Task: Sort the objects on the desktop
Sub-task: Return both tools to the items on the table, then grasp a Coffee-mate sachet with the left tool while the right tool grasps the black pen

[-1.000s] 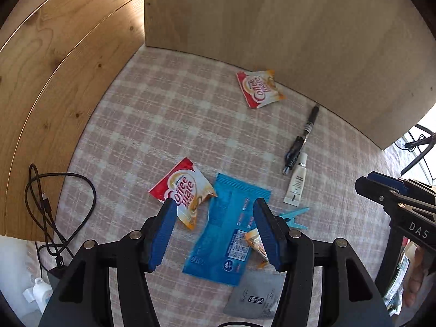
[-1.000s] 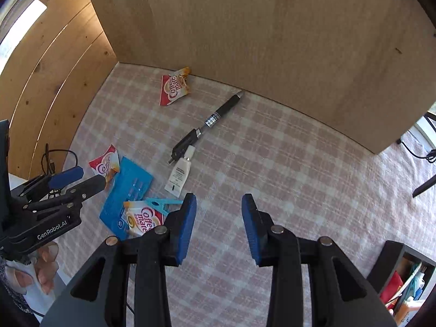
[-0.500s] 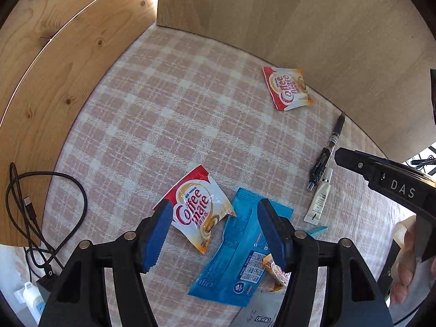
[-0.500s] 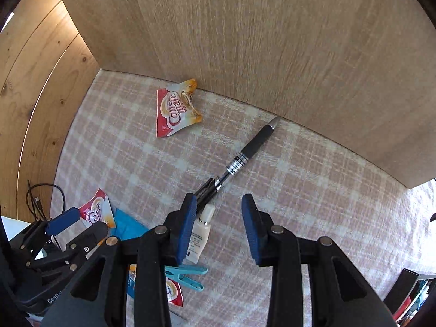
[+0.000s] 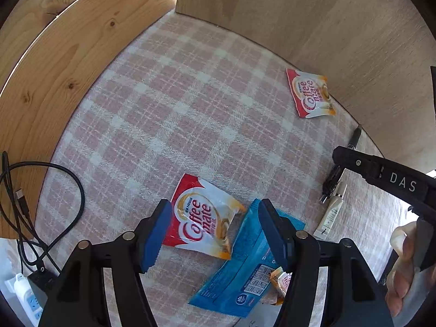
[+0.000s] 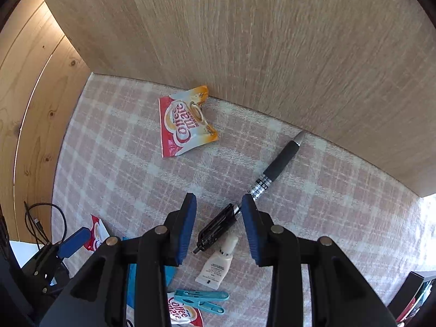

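Pointing down, my left gripper (image 5: 215, 215) stands open, and a red and white Coffee mate sachet (image 5: 201, 218) lies on the cloth between its jaws, apart from both pads. A blue packet (image 5: 245, 272) lies just right of the sachet, partly under the right finger. My right gripper (image 6: 218, 204) is open above the clip end of a black pen (image 6: 275, 169), not touching it. A white tube (image 6: 216, 264) lies beside the pen. A second sachet (image 6: 185, 125) rests near the back wall. A teal clothespin (image 6: 201, 299) lies on a third sachet (image 6: 182, 313).
A pink checked cloth (image 5: 190, 95) covers the desk, boxed in by wooden walls (image 6: 272, 54) at the back and left. Black cables (image 5: 68, 179) and a power strip (image 5: 24, 294) sit at the left edge. A black organiser (image 6: 417, 286) stands at the right. A hand (image 5: 403, 259) holds the right gripper.
My left gripper sank and shifted from over the blue packet to around the Coffee mate sachet, its jaws a little wider. My right gripper travelled from bare cloth to over the pen.
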Demonstrator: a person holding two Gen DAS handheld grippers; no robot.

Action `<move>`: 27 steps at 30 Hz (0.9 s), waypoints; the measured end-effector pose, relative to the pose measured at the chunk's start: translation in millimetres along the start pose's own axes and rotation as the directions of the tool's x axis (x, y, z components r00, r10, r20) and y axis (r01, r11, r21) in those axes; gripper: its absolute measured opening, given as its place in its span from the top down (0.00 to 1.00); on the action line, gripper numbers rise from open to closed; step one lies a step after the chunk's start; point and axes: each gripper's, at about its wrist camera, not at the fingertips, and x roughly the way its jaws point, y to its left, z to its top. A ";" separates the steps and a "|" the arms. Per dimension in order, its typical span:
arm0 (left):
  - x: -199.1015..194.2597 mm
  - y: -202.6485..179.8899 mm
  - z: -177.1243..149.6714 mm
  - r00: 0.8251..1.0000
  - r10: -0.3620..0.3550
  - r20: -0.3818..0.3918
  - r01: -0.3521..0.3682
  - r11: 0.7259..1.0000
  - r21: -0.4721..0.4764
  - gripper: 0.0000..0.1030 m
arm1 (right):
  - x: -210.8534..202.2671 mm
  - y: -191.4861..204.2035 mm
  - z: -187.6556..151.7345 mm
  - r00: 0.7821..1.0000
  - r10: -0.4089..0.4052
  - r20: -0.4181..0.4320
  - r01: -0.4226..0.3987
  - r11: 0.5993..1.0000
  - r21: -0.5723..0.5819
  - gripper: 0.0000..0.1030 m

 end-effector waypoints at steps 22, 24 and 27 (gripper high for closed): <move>-5.7 100.3 -18.0 0.997 0.065 0.037 -0.067 0.996 0.052 0.55 | 4.0 22.3 1.5 1.000 0.009 0.004 -0.009 0.997 -0.076 0.88; -8.4 115.0 -17.8 0.998 0.045 0.032 -0.046 0.998 0.037 0.55 | 1.3 21.2 0.0 0.999 0.048 -0.001 -0.048 0.997 -0.068 0.89; -15.8 132.5 -23.5 0.999 0.034 0.037 -0.035 0.999 0.025 0.69 | -6.1 18.2 -2.8 0.996 0.087 -0.010 -0.087 0.995 -0.053 0.89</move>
